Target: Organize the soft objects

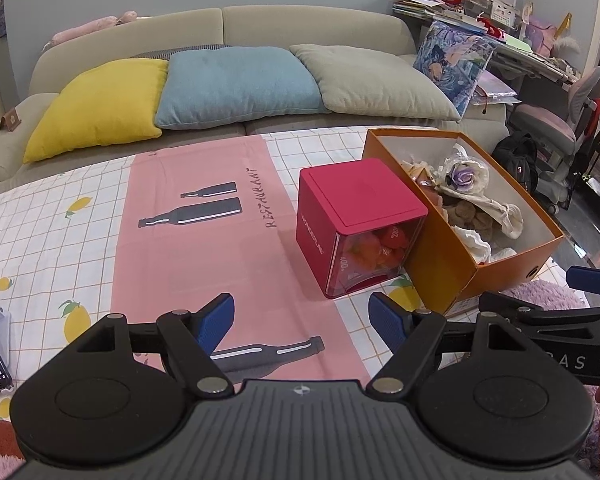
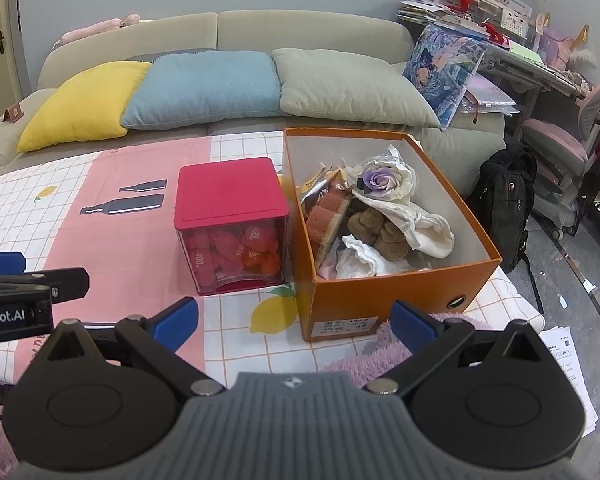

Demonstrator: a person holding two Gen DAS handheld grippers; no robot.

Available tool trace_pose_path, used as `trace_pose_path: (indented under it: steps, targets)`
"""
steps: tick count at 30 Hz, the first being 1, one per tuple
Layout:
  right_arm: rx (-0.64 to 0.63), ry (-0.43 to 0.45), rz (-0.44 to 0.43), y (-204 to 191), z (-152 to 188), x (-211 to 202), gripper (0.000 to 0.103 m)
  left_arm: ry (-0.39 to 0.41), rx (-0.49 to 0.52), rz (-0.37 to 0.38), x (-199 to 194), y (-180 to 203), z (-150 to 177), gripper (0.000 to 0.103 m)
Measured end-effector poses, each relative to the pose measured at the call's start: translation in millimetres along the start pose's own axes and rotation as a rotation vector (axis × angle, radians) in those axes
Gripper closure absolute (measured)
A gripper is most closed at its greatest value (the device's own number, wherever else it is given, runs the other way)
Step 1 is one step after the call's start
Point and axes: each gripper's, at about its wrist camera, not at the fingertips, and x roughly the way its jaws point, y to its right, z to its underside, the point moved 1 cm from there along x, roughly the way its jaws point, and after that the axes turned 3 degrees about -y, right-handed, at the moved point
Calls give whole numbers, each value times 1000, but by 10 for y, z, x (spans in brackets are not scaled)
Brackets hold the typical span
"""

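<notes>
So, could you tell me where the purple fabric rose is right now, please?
The purple fabric rose lies at the far end of the open orange cardboard box, right of the red lidded cube container.

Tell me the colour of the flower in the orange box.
Pale purple flower, clearest in the right wrist view.

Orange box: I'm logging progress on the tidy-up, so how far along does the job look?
Done, apparently: the orange box already holds soft things, a purple fabric rose, a brown plush and white cloth. The red cube box is closed. In hand: nothing; the left gripper and right gripper are open and empty. Left: no loose soft items show on the tablecloth.
</notes>
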Motion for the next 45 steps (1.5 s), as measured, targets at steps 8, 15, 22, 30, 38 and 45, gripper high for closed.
trace_pose_path:
  steps: [8, 15, 22, 30, 38, 45]
  targets:
    - [-2, -1, -1, -7, -6, 0, 3, 0, 0, -1, -2, 7, 3, 13]
    - [-2, -2, 0, -10, -6, 0, 3, 0, -1, -1, -4, 2, 1, 13]
    - [-4, -1, -1, -9, -14, -3, 3, 1, -1, 1, -4, -4, -3, 13]
    - [-5, 0, -1, -15, -12, -5, 3, 1, -2, 1, -5, -2, -1, 13]
    - [-10, -2, -3, -10, -22, 11, 3, 1, -1, 2, -3, -4, 1, 13]
    - [-13, -5, -6, -1, -19, 26, 3, 1, 0, 2, -5, -7, 1, 14]
